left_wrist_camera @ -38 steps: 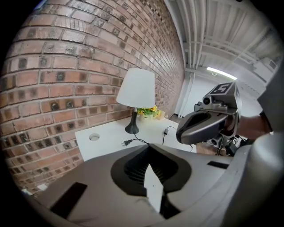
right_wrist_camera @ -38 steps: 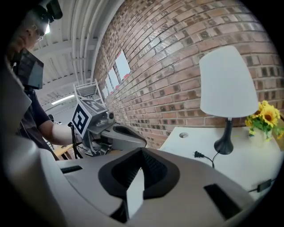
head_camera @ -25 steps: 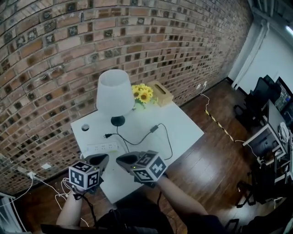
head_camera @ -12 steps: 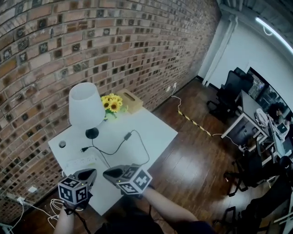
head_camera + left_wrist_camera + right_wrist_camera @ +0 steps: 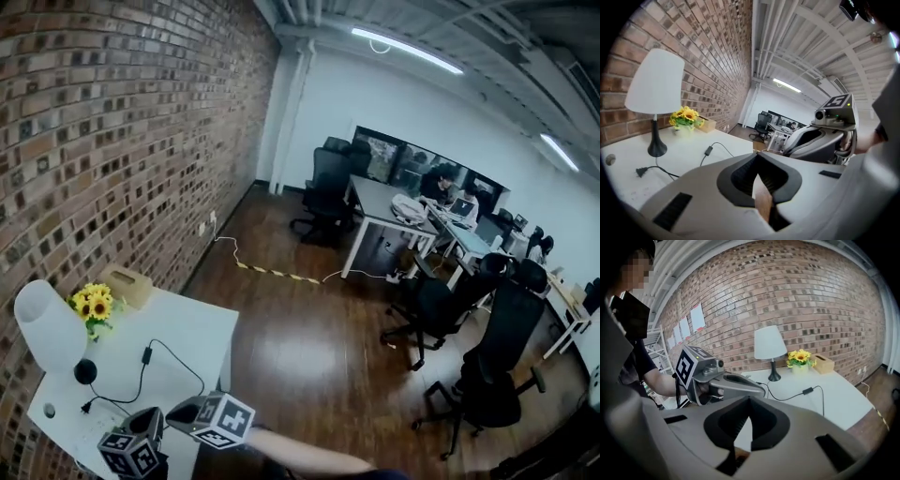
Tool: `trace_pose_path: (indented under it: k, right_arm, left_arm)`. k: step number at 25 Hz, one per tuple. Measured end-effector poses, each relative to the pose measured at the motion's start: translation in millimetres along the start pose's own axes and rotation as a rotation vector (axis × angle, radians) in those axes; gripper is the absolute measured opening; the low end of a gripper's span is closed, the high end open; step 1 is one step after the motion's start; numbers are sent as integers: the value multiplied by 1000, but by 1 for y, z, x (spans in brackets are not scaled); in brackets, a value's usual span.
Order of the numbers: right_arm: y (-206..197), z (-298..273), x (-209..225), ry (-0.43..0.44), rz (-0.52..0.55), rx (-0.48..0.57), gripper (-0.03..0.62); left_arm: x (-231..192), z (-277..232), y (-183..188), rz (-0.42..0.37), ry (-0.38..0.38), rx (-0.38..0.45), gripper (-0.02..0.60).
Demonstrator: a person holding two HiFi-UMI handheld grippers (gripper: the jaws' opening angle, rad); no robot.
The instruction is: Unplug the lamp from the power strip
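Left claw (image 5: 757, 154) and right claw (image 5: 749, 397), both pressed together, empty.

left gripper (image 5: 757, 165): pale grey shell, black ribbed jaw pocket | right gripper (image 5: 749, 405): same grey, black slots either side | marker cube (image 5: 688, 364): black-and-white squares, green light on top, small round lens (image 5: 720, 364) beside it | sleeve (image 5: 640, 363): dark, short

Head view high, looks out over office; gripper views low beside table (image 5: 684, 146), share lamp (image 5: 769, 343)
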State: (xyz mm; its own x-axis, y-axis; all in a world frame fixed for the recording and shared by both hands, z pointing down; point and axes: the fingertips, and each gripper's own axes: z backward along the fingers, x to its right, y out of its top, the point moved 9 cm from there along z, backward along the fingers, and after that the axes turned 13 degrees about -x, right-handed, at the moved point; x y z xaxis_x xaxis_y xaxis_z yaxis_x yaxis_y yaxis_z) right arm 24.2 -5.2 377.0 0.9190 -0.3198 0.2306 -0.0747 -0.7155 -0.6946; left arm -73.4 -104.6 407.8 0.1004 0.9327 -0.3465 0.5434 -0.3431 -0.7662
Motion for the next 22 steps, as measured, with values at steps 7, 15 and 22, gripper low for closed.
trace_pose_path:
  k: [7, 15, 22]
  right_arm:
    - [-44, 52, 43, -70, -59, 24, -12]
    - [-66, 100, 85, -69, -49, 54, -12]
    - [-89, 139, 116, -30, -139, 157, -12]
  left_arm:
    - [47, -72, 35, -93, -97, -32, 19]
    - [87, -130, 56, -133, -107, -108, 19]
    - [118, -168, 75, -196, -97, -138, 20]
